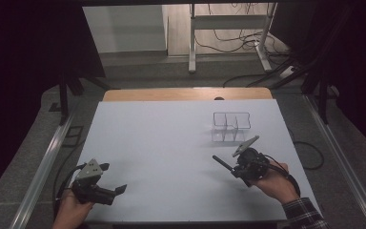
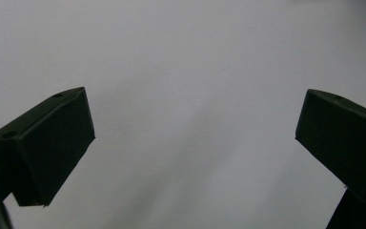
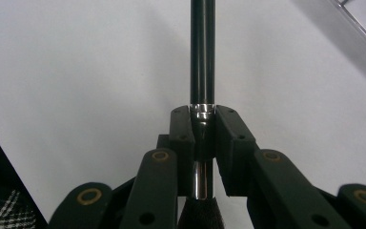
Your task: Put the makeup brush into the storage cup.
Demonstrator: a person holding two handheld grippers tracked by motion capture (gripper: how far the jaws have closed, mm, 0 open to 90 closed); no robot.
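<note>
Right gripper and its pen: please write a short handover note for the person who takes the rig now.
Right gripper: shut on a slim black pen with a silver ring, near the table's right front.
Left gripper: open, holding nothing, over the white table at front left.
Clear plastic divided organizer: stands beyond the right gripper; looks empty.
Done: pen grasped.
Left: probably place the pen in a compartment.

A big white table (image 1: 171,157) lies in the middle. At one o'clock on it stands a clear box (image 1: 230,127) with little rooms. At twelve o'clock, far back, a white metal stand (image 1: 228,28) and cables (image 1: 233,45).
</note>
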